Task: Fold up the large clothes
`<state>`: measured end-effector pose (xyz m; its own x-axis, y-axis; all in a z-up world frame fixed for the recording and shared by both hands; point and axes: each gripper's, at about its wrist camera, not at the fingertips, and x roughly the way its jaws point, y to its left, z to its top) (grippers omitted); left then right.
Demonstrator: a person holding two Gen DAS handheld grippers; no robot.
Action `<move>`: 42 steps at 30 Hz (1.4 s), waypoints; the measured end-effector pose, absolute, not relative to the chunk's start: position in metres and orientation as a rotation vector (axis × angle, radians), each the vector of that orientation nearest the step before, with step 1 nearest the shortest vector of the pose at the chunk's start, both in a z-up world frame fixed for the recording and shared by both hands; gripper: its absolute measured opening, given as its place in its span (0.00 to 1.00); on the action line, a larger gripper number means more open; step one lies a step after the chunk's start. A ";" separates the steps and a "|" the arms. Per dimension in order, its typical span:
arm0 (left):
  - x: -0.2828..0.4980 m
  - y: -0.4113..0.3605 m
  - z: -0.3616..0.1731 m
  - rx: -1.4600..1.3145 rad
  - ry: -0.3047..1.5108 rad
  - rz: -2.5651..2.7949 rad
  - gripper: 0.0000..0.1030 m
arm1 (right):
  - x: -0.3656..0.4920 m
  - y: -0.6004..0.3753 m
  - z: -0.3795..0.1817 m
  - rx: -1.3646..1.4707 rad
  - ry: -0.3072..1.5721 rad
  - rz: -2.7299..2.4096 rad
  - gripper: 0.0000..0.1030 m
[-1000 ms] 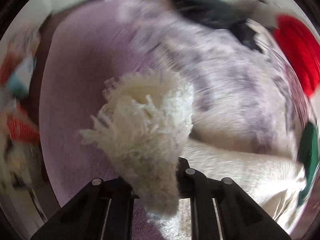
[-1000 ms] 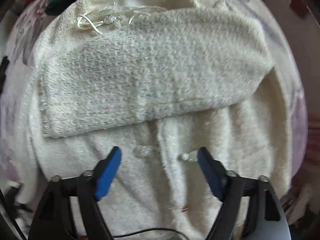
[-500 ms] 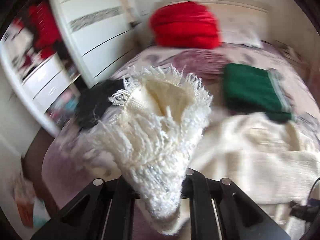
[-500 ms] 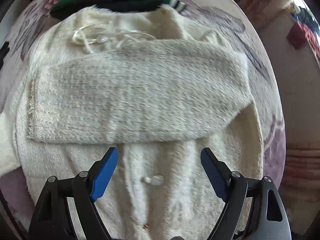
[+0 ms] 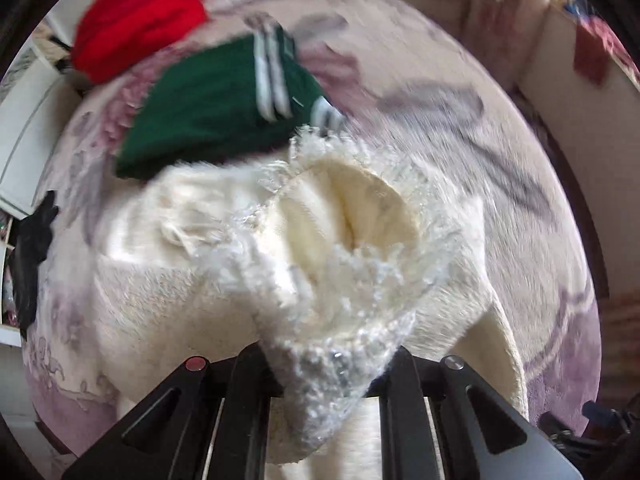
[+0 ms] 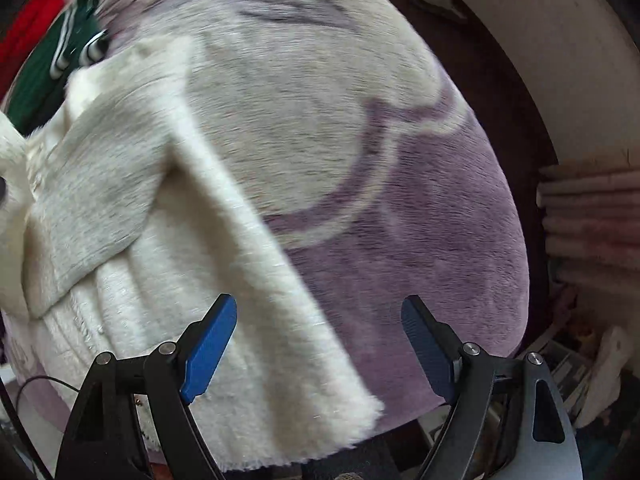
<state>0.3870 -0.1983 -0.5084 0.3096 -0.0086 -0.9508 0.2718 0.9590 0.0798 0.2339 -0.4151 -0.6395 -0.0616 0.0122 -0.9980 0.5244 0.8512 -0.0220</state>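
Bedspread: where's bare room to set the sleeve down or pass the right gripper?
Free: the purple bedspread right of the cream garment, out to the bed edge; the open right gripper hovers over that border. Crowded: the far side, where the green garment touches the cream one and the red pile sits behind.

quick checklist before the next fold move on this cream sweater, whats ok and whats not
1. Left gripper has the cream sweater cuff clamped: ok, fringed sleeve end bunched between its fingers.
2. Right gripper free to take an edge: ok, open and holding nothing.
3. Sweater hem under the right gripper: ok, one corner lies between the blue pads.
4. Sweater clear of the green garment: cannot tell, they meet in view and the frame is blurred.
5. Sweater lying flat on the purple blanket: not ok, ridges and a raised flap show.
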 end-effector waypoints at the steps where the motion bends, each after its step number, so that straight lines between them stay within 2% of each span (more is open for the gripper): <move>1: 0.386 -0.205 -0.517 0.252 1.279 -0.193 0.15 | 0.230 -0.420 -0.639 0.454 1.586 -0.443 0.83; 3: 0.388 -0.209 -0.530 0.251 1.336 -0.207 0.19 | 0.224 -0.436 -0.640 0.518 1.576 -0.430 0.83; 4: 0.389 -0.211 -0.531 0.246 1.359 -0.210 0.32 | 0.222 -0.441 -0.639 0.546 1.571 -0.416 0.83; 5: 0.377 -0.213 -0.529 0.230 1.376 -0.224 0.54 | 0.221 -0.446 -0.639 0.574 1.567 -0.400 0.83; 7: 0.365 -0.205 -0.518 0.178 1.410 -0.248 0.78 | 0.218 -0.452 -0.634 0.647 1.563 -0.340 0.83; 14: 0.290 -0.124 -0.473 0.088 1.472 -0.120 0.81 | 0.239 -0.411 -0.597 0.786 1.547 -0.068 0.83; 20: 0.235 -0.043 -0.514 0.247 1.498 0.236 0.81 | 0.320 -0.355 -0.625 0.751 1.505 0.120 0.83; 25: 0.246 -0.001 -0.543 0.159 1.516 0.390 0.81 | 0.386 -0.299 -0.677 0.607 1.574 0.206 0.83; 26: 0.251 0.003 -0.542 0.134 1.507 0.404 0.81 | 0.393 -0.291 -0.685 0.591 1.599 0.217 0.78; 27: 0.256 0.007 -0.539 0.108 1.492 0.414 0.81 | 0.398 -0.284 -0.688 0.560 1.617 0.206 0.39; 28: 0.262 0.007 -0.536 0.090 1.481 0.420 0.81 | 0.402 -0.279 -0.688 0.511 1.622 0.180 0.10; 29: 0.265 0.011 -0.531 0.065 1.469 0.423 0.81 | 0.404 -0.278 -0.684 0.495 1.616 0.168 0.06; 34: 0.273 0.015 -0.519 0.025 1.446 0.404 0.81 | 0.417 -0.301 -0.631 0.424 1.442 0.081 0.05; 38: 0.275 0.018 -0.520 0.060 1.455 0.387 0.81 | 0.440 -0.320 -0.642 0.391 1.460 0.033 0.06; 40: 0.278 0.020 -0.518 0.062 1.460 0.383 0.81 | 0.448 -0.320 -0.655 0.375 1.519 0.061 0.14; 42: 0.284 0.022 -0.514 0.059 1.453 0.374 0.81 | 0.447 -0.325 -0.651 0.407 1.522 0.043 0.38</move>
